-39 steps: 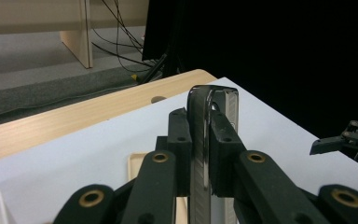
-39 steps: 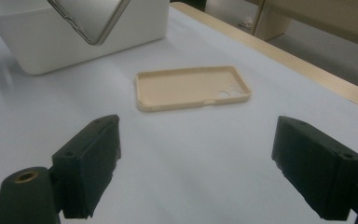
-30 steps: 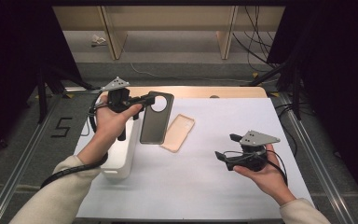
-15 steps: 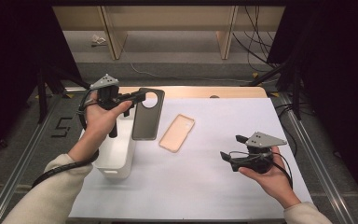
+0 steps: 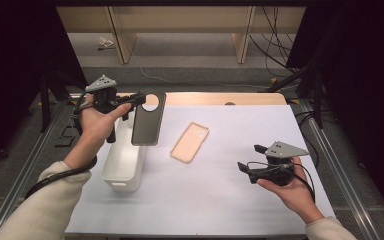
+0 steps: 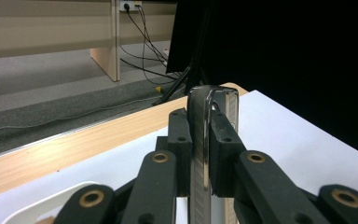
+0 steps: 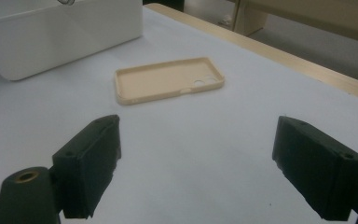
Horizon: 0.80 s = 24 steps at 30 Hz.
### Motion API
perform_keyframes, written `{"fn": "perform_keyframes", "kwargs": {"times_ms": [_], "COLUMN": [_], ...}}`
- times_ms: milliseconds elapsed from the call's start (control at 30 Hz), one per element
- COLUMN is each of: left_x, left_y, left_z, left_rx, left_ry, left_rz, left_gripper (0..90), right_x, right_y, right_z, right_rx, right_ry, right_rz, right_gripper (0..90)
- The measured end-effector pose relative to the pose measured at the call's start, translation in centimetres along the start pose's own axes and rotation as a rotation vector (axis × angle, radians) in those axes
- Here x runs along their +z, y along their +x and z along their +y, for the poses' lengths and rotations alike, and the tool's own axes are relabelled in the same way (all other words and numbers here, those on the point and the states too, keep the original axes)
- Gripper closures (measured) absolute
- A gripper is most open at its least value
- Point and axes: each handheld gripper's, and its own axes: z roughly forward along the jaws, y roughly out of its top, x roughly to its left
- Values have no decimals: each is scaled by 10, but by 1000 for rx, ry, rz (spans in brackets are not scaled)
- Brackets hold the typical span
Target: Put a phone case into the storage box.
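A dark phone case (image 5: 148,120) with a round camera hole hangs in the air over the right rim of a white bin (image 5: 125,155). My left gripper (image 5: 139,100) is shut on its top edge; in the left gripper view the case (image 6: 200,154) stands edge-on, pinched between the pads. A beige phone case (image 5: 190,142) lies open side up on the white table cover, in the middle. My right gripper (image 5: 245,169) hovers low at the right, open, jaws wide apart with nothing between them. In the right gripper view the beige case (image 7: 168,80) lies ahead of the right gripper (image 7: 196,163).
The white bin (image 7: 60,32) sits at the left of the white cover (image 5: 230,200). A wooden table edge (image 5: 230,98) runs along the back, metal rails along both sides. Cables lie on the floor beyond.
My left hand has carried the dark case leftward and a little up, from beside the beige case to over the bin's right rim. The right gripper has stayed put.
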Motion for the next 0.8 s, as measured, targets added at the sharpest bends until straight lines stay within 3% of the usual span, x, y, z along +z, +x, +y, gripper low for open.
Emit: {"fn": "perform_keyframes", "kwargs": {"times_ms": [800], "left_x": [-12], "left_y": [34], "left_z": [3], "left_rx": [0], "left_ry": [-17], "left_rz": [33], "left_gripper": [808], "right_x": [-1], "right_y": [-2], "right_z": [-1], "right_rx": [13], "right_ry": [3], "right_rz": [-7], "right_gripper": [162]}}
